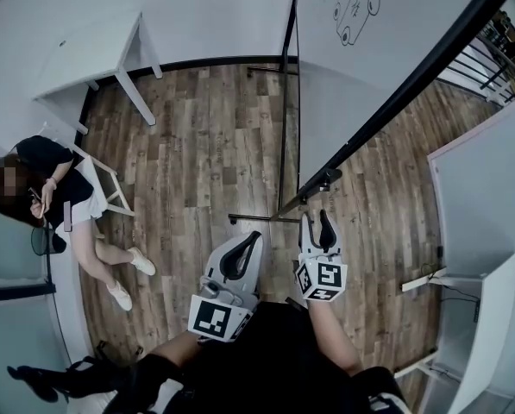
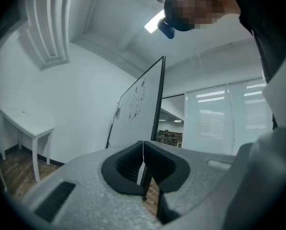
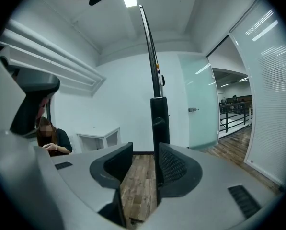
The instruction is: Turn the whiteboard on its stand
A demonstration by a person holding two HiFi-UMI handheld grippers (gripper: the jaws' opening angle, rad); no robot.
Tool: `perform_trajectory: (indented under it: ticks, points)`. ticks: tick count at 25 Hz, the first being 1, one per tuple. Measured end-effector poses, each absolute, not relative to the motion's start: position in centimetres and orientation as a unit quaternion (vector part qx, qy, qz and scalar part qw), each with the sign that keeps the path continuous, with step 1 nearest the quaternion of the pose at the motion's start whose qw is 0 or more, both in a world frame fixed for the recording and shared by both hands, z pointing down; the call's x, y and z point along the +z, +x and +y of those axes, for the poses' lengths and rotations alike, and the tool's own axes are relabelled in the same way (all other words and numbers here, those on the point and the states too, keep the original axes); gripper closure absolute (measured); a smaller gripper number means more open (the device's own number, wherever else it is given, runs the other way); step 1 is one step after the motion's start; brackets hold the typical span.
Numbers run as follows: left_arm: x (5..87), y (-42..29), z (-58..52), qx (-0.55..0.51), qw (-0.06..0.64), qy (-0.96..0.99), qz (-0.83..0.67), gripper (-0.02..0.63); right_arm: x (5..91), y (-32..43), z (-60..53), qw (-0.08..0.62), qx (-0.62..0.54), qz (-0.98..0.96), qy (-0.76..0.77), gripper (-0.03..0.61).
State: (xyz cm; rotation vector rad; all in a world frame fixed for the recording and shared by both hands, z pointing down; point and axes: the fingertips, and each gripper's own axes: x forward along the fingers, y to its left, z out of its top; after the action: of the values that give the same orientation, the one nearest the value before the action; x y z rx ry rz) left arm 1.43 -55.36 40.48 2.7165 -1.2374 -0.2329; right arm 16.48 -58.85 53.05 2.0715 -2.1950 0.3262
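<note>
One large white whiteboard (image 1: pixel 361 84) with a thin black frame stands on its black metal stand (image 1: pixel 282 119) over the brown wood-plank floor (image 1: pixel 197 145). In the head view it runs away slantwise from its near end, and one dark marker sketch (image 1: pixel 359 3) sits on its far part.

Two grey two-jaw grippers are just short of the whiteboard's near end. The right gripper (image 1: pixel 317 218) is closest to that end. Its jaws are parted and grasp nothing, and in the right gripper view the board's black near edge (image 3: pixel 159 119) rises just beyond the right-hand jaw, not pressed by either pad. The left gripper (image 1: pixel 257 235) sits beside it, a little further from the board. Its jaws are closed together on nothing, with the board (image 2: pixel 143 95) well ahead of them.

Well off from the whiteboard's drawn face are one white table (image 1: pixel 93 54) against the wall and one seated person (image 1: pixel 59 192) on a white chair (image 1: pixel 110 188).
</note>
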Motion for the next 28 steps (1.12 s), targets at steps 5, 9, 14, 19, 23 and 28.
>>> perform_trajectory:
  ticks: [5, 9, 14, 19, 23, 28]
  points:
    - [40.9, 1.8, -57.1, -0.074, 0.08, 0.907, -0.406, 0.595, 55.8, 18.0, -62.5, 0.069, 0.124, -0.707, 0.693, 0.385]
    - [41.5, 1.9, -58.0, -0.07, 0.087, 0.907, -0.407, 0.595, 58.0, 18.9, -65.1, 0.082, 0.137, -0.698, 0.698, 0.36]
    - [42.5, 2.2, -59.3, -0.066, 0.1, 0.905, -0.409, 0.595, 60.5, 20.0, -68.2, 0.098, 0.149, -0.687, 0.705, 0.348]
    - [42.6, 2.4, -59.7, -0.067, 0.101, 0.903, -0.411, 0.595, 61.4, 20.3, -70.5, 0.111, 0.143, -0.682, 0.708, 0.342]
    - [42.8, 2.2, -59.9, -0.067, 0.101, 0.9, -0.418, 0.595, 61.9, 20.5, -72.0, 0.116, 0.143, -0.679, 0.711, 0.344]
    - [42.7, 1.3, -59.6, -0.07, 0.102, 0.896, -0.427, 0.595, 62.1, 20.3, -72.4, 0.12, 0.136, -0.676, 0.714, 0.388]
